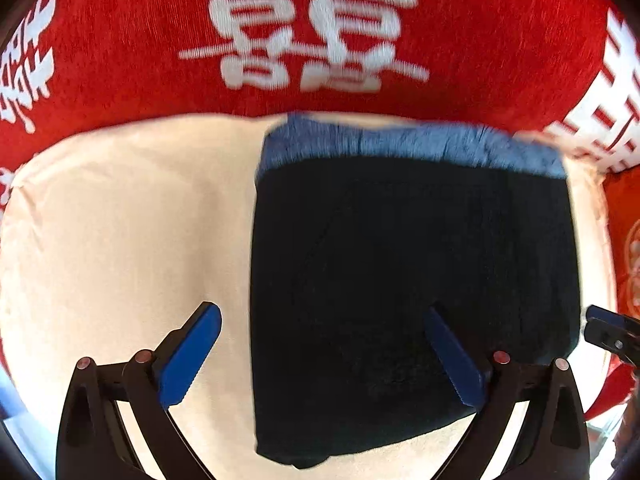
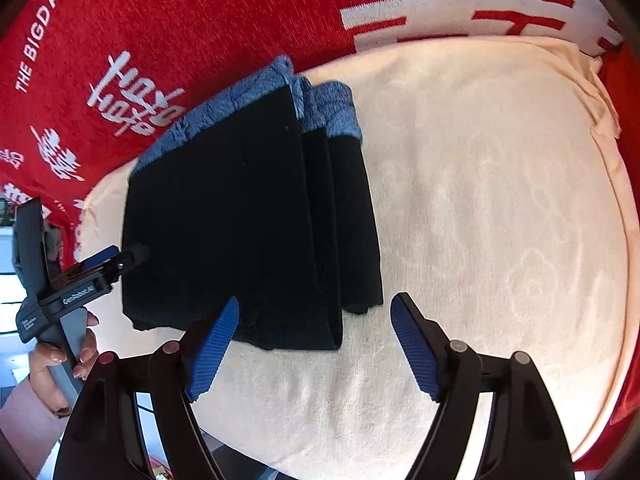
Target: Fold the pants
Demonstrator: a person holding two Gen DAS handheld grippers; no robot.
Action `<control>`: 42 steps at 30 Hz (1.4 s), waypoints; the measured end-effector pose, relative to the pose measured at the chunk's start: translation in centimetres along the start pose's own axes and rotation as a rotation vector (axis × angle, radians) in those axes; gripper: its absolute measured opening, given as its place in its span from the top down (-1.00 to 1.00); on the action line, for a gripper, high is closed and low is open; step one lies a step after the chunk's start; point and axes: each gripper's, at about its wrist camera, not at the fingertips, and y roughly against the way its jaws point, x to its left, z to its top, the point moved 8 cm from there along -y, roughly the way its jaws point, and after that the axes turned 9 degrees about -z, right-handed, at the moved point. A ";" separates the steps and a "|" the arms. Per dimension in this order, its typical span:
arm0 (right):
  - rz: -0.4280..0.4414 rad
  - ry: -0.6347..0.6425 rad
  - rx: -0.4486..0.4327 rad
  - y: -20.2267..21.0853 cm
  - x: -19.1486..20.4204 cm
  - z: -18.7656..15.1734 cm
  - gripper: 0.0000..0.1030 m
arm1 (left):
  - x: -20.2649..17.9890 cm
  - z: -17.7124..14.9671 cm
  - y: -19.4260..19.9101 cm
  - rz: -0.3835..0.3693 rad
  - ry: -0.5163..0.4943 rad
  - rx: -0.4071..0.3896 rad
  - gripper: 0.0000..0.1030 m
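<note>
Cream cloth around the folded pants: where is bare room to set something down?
On the cream towel-like cloth, the wide patch between the folded black pants with blue waistband and the red printed blanket is bare. In the left wrist view, another bare patch lies opposite. The pants' own area is crowded.

Left claw gapes wide; right claw likewise.

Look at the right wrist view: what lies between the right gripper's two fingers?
Between the right gripper's open fingers lie the near corner of the folded black pants and bare cream towel; neither pad presses on the pants.
</note>
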 end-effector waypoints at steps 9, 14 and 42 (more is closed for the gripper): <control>0.230 -0.008 0.003 -1.7 -2.2 4.3 -0.66 | 3.2 2.7 -2.3 -0.257 -0.028 0.063 -0.98; 0.375 0.008 0.065 -4.1 -1.7 5.1 -0.66 | 2.8 2.3 -4.9 -0.356 -0.084 0.114 -0.98; 0.523 -0.066 0.082 1.5 3.8 -4.5 0.22 | 2.1 -6.9 3.1 -0.342 -0.049 0.021 -0.08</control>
